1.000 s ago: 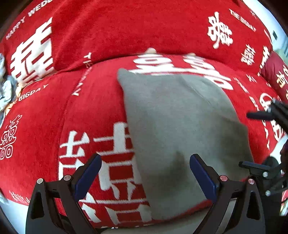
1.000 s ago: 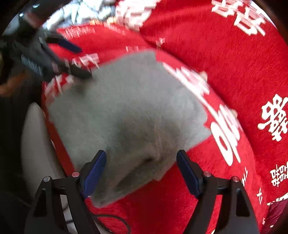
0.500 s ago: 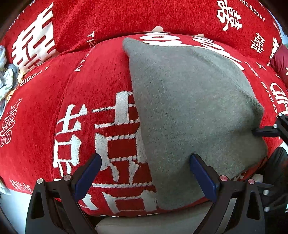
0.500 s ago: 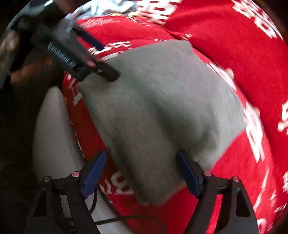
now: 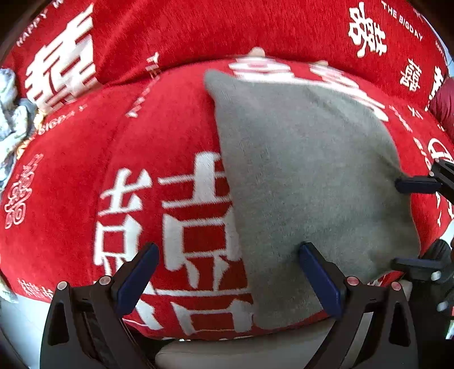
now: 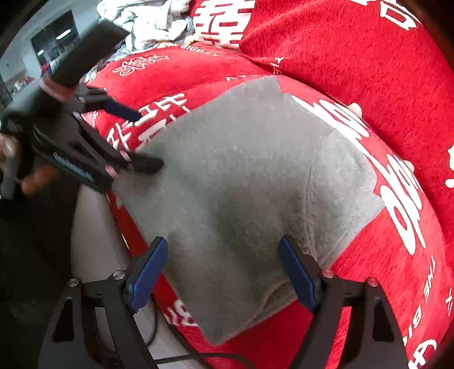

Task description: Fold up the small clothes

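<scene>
A folded grey cloth (image 5: 306, 176) lies flat on the red sofa cover (image 5: 159, 147) with white characters. My left gripper (image 5: 227, 272) hangs open over the cloth's near left edge; one finger is over the grey, the other over the red cover. In the right wrist view the cloth (image 6: 255, 181) fills the middle. My right gripper (image 6: 222, 269) stands open, its blue pads straddling the cloth's near right corner without pressing it. The left gripper (image 6: 150, 140) shows at that view's left, one fingertip at the cloth's edge. The right gripper (image 5: 397, 224) shows at the left wrist view's right edge.
A heap of pale clothes (image 6: 147, 22) lies at the sofa's far left. The red back cushion (image 5: 227, 28) rises behind the seat. The beige sofa front (image 6: 93, 232) drops off just below the cloth, with a black cable (image 6: 181, 360) there. A dark red cushion (image 5: 442, 108) sits at the right.
The cloth's near end, bunched a second ago, now lies flatter. The left gripper has come in to the cloth's left edge. Both grippers stayed open.
</scene>
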Motion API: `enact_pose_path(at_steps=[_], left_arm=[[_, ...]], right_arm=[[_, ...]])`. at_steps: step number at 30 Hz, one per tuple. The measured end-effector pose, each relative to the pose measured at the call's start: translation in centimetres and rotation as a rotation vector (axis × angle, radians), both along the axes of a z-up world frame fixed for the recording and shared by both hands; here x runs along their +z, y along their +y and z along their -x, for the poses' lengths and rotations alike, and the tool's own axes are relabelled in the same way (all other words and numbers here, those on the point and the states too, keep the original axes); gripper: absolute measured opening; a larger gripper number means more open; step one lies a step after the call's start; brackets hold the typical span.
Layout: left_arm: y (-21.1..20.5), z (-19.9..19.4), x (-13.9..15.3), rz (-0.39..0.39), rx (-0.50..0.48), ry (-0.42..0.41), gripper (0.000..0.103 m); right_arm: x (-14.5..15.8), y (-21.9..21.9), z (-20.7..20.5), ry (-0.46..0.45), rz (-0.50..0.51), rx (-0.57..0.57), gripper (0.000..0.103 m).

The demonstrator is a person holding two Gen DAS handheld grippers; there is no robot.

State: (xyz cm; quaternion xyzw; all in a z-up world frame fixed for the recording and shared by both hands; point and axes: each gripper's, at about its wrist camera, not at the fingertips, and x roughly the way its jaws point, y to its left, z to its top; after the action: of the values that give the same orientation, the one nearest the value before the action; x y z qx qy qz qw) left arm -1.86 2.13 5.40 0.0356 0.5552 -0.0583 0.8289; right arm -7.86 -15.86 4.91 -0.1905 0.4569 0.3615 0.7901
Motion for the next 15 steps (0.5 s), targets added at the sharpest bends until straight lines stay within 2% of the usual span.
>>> enact_pose_path(at_steps=[2, 4, 9, 11, 13, 15], left_arm=[[0.4, -0.6, 0.9, 0.036, 0.009, -0.015, 0.099], [0.4, -1.8, 1.4, 0.058, 0.03, -0.021, 0.099], [-0.3, -5.5, 1.5, 0.044, 0.094, -0.037, 0.099], [-0.2, -6.3, 1.3, 0.078, 0.124, -0.013, 0.099], [-0.2, -6.4, 0.7, 0.09, 0.139, 0.011, 0.099], [-0.6, -6.2, 0.3, 0.08, 0.129, 0.017, 0.099]], right_arm=[[1.7, -1.7, -0.9, 0.028, -0.116, -0.065, 0.083], [3.0, -3.4, -2.2, 0.003, -0.19, -0.149, 0.083], [2.7, -6.3, -7.6, 0.005, -0.249, -0.406, 0.084], [1.5, -7.0, -10.0, 0.05, -0.219, -0.53, 0.084], [0.2, -7.5, -11.5, 0.143, -0.307, -0.581, 0.082], [-0.6, -7.9, -12.0, 0.199, -0.393, -0.599, 0.069]])
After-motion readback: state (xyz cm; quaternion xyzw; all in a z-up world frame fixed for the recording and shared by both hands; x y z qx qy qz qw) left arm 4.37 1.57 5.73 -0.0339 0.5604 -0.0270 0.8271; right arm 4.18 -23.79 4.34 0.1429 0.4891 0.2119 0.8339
